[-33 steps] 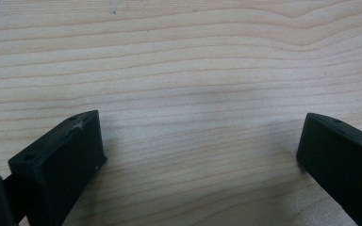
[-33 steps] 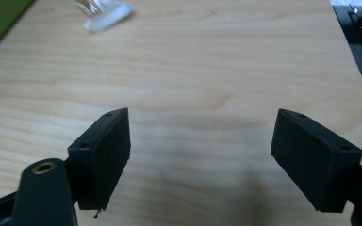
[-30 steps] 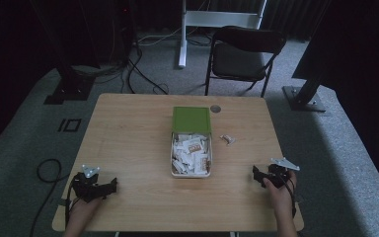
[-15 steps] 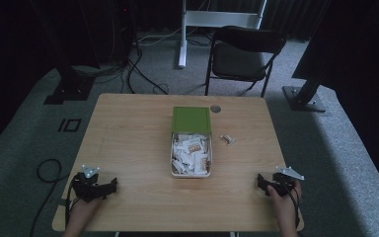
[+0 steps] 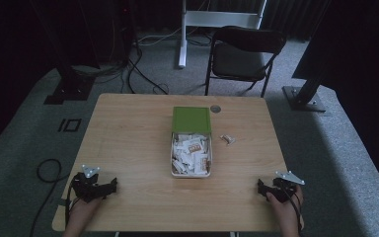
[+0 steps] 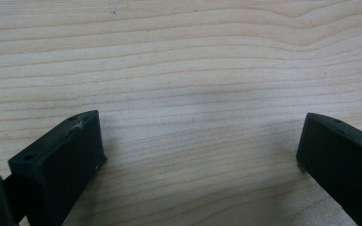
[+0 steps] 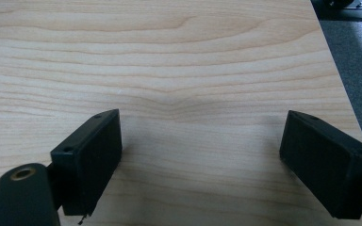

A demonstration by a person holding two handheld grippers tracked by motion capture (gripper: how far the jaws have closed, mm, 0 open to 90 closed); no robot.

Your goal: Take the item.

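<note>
Light wooden bench; mid-bench, an open white tin with green lid, full of small packets; one loose packet just right of it. Left gripper and right gripper rest at the near edge, well apart from the tin, jaws wide, empty; right jaws have just been opening. Likely resting between steps; next needs a forward reach.

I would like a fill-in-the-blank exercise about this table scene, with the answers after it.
1. The box of white packets has a lid coloured ____.
2. One loose packet lies on the table to the ____ of the box.
3. The jaws of the right hand-held gripper stand ____.
Answers: green; right; open
</note>
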